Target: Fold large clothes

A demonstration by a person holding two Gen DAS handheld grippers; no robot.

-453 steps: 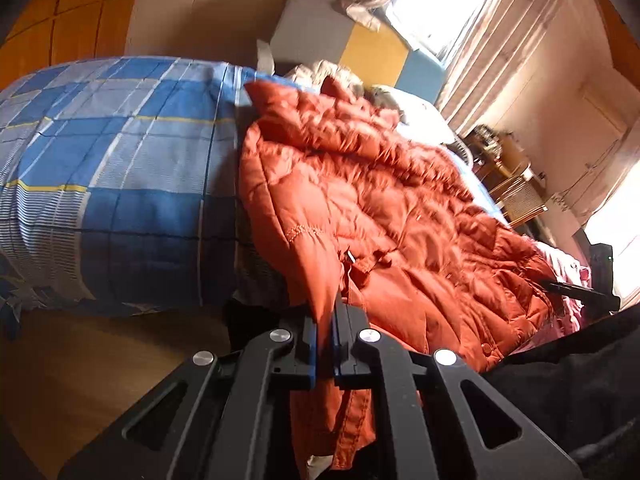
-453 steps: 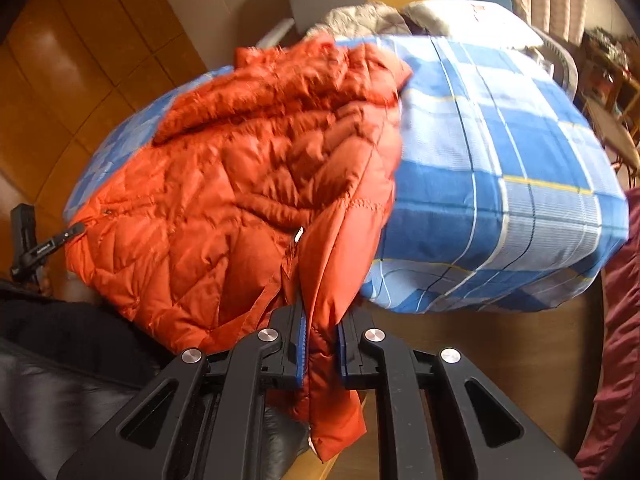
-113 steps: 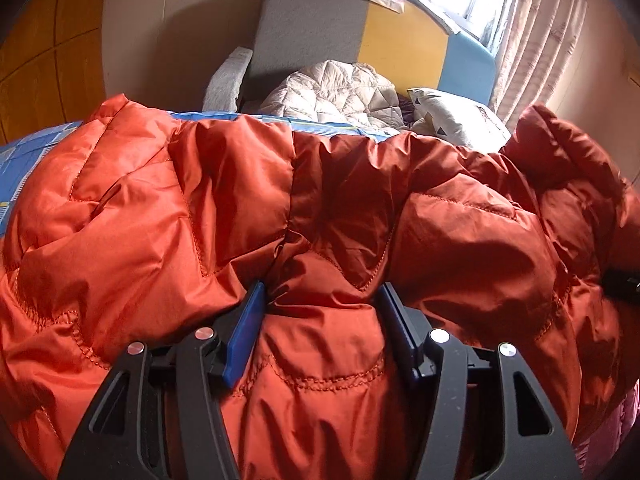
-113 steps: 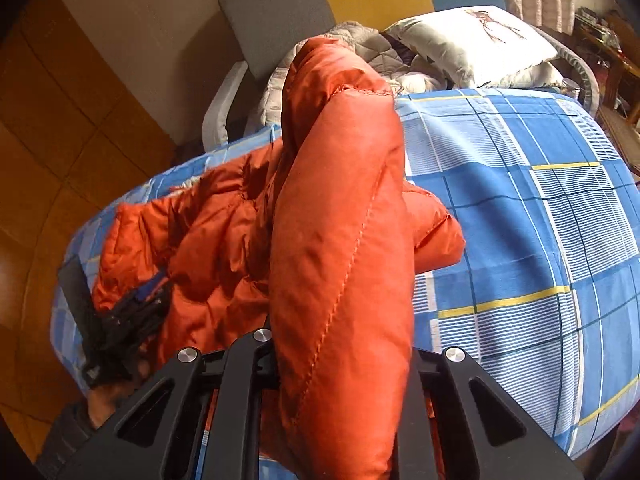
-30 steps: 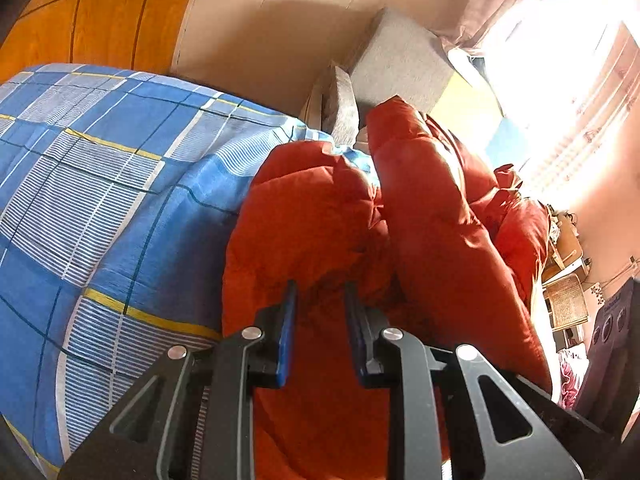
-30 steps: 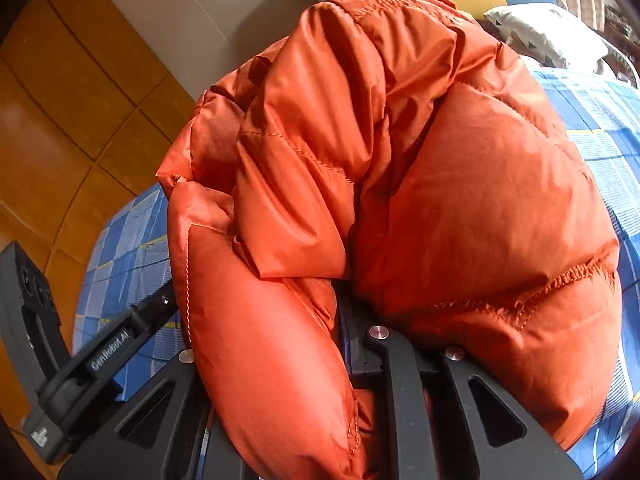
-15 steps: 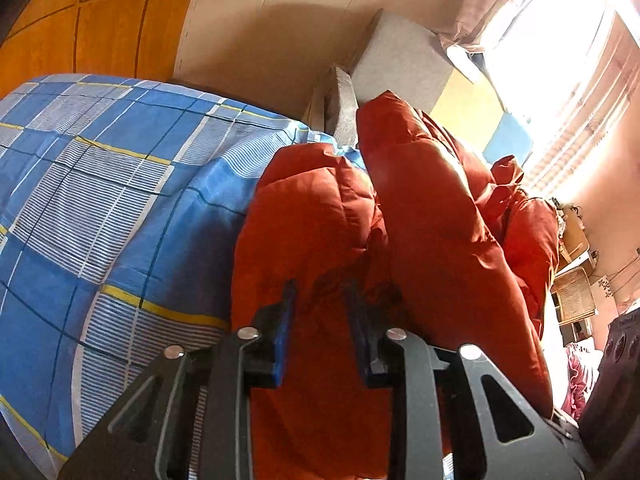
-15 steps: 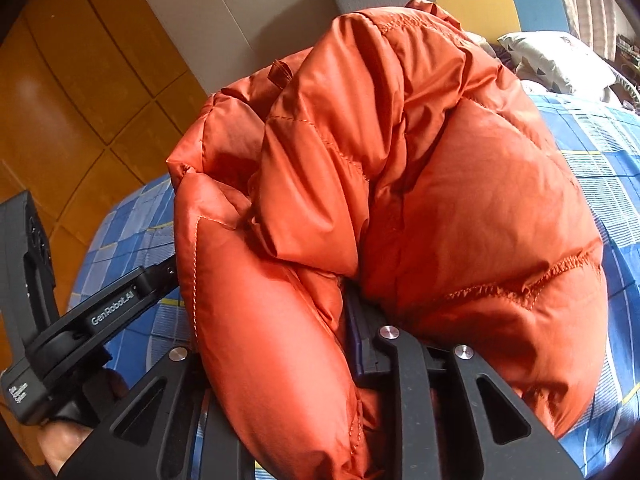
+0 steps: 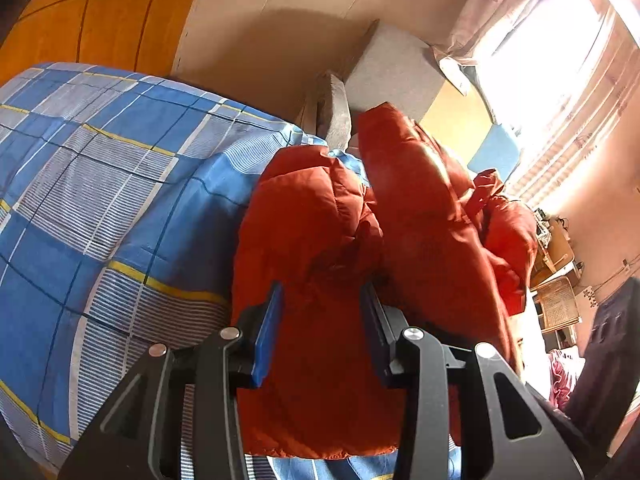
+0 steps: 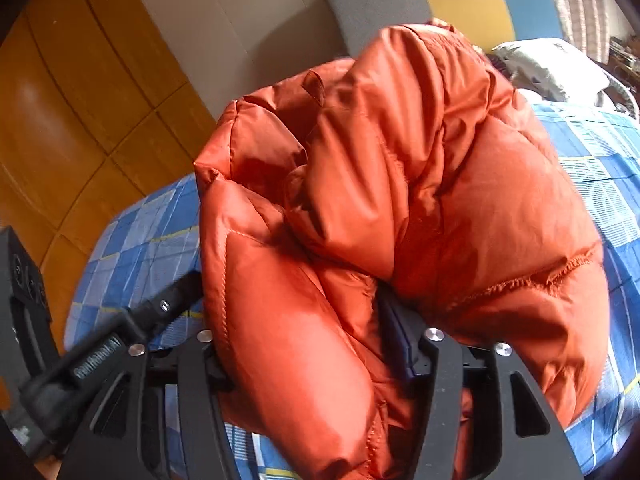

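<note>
One garment only: a puffy orange quilted down jacket [image 9: 320, 240], bundled into a thick roll on a bed covered by a blue, white and yellow checked sheet [image 9: 100, 200]. Behind it, a grey upholstered headboard [image 9: 396, 68] and a white pillow [image 10: 552, 64].

Left gripper [image 9: 320, 320]: jaws opening, blue pads spread to either side of a fold of jacket. Fabric sits between them but the pads look clear of it or barely brushing, no pinch visible. Right gripper [image 10: 312, 344]: jaws opening wide; a fat roll of jacket bulges up between and over them. Its left pad is buried under fabric, so contact there cannot be told; the right pad looks free.

Handling, as judged:
- Light for its bulk; down fill, very soft, no stiffness. Folds will not hold a crease.
- Springy. The roll is already puffing up as the jaws let go, and it may unroll or slump sideways.
- Shell is smooth, shiny nylon: slippery. A shallow pinch on a puffed panel would likely slide off.
- Not fragile, though stitching and shell could snag on jaw edges.

Where to hold: stitched seams, the hem edge [image 10: 520, 280] or the cuff, where layers are thin and dense. Take a deep bite, both grippers well apart.
</note>
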